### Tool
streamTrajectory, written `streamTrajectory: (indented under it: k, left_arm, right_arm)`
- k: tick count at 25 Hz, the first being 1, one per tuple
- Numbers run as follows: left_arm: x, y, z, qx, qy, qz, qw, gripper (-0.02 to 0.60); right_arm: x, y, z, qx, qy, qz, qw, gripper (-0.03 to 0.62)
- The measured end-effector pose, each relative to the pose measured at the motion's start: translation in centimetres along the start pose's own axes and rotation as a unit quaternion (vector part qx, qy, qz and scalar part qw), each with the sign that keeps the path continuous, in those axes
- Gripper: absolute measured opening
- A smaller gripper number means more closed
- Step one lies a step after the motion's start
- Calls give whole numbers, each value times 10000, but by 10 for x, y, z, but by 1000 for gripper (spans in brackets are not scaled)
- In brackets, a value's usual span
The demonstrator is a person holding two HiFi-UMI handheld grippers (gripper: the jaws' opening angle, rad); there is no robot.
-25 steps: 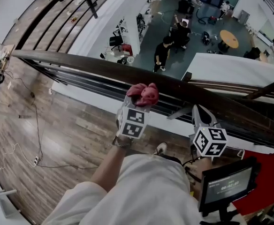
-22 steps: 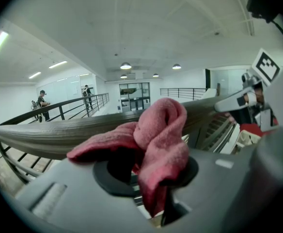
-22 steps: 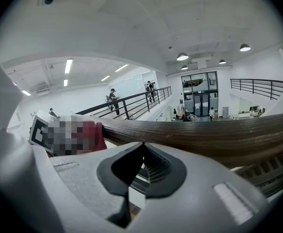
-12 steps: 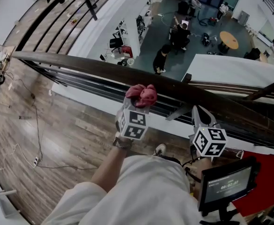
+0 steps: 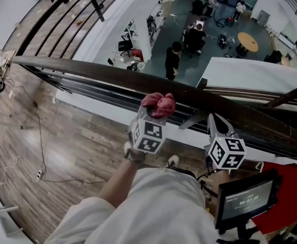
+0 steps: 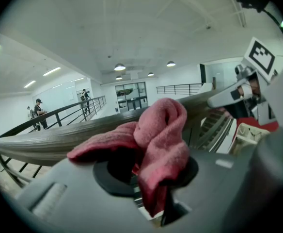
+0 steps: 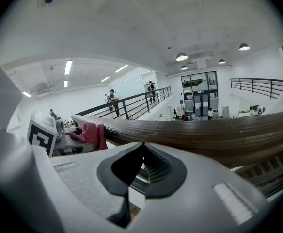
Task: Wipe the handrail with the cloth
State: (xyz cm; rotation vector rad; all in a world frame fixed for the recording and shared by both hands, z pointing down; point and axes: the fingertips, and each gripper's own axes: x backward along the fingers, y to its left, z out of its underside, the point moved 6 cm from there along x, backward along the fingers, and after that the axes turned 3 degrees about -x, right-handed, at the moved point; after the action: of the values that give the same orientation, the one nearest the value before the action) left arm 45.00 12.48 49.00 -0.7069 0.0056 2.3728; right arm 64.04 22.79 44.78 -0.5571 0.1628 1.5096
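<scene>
Sliding a little to the right along the handrail (image 5: pixel 87 70) since a second ago, the left gripper (image 5: pixel 157 112) is pressing the bunched pink cloth (image 5: pixel 159 104) onto the top of the dark wooden rail in the head view. The right gripper (image 5: pixel 217 122) is hanging just below the rail, near the left one, its tips pointing up at the rail without touching the cloth. A small screen (image 5: pixel 245 200) is glowing at the lower right, and a person in dark clothes (image 5: pixel 172 57) is standing on the floor far below.

In the left gripper view, the left gripper (image 6: pixel 149 181) is clamping the cloth (image 6: pixel 158 135) between its jaws; the cloth is bulging up out of the pads and lying against the handrail (image 6: pixel 54 142) that is running across behind it. The right gripper (image 6: pixel 231 95) is showing at the right edge.

In the right gripper view, the right gripper (image 7: pixel 132 181) is keeping its jaws together with nothing between them, just under the handrail (image 7: pixel 204 135). To the left, the cloth (image 7: pixel 90 132) is sitting against the rail, held by the left gripper (image 7: pixel 64 140).
</scene>
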Motion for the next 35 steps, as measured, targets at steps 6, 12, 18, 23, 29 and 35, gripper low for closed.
streamTrajectory:
  k: [6,12,18,23,29,35]
  left_arm:
    - [-8,-17,-5,-106,-27,230,9997,135]
    - [-12,-27,-8,-100,-57,270,9996,133]
    - [-15,-31,-9,-69,-62,259,9996,133]
    - [-18,-36,-11,-37,-75,243,9997,133]
    - [-18,-51,-20,-32,-107,298,9995,133]
    - [-21,-66,-23,-106,-143,426,9989,133]
  right_arm:
    - [2,-4,5,-37,4,16,10000,3]
    - [10,-13,11,-63,-5,42,10000,3]
    - [10,-13,14,-33,-5,-42,10000,3]
    - [11,-17,12,46,-14,-82,10000,3]
    - [23,-28,11,49,20,-55,10000,3]
    - [27,-34,14,43,34,-45,10000,3]
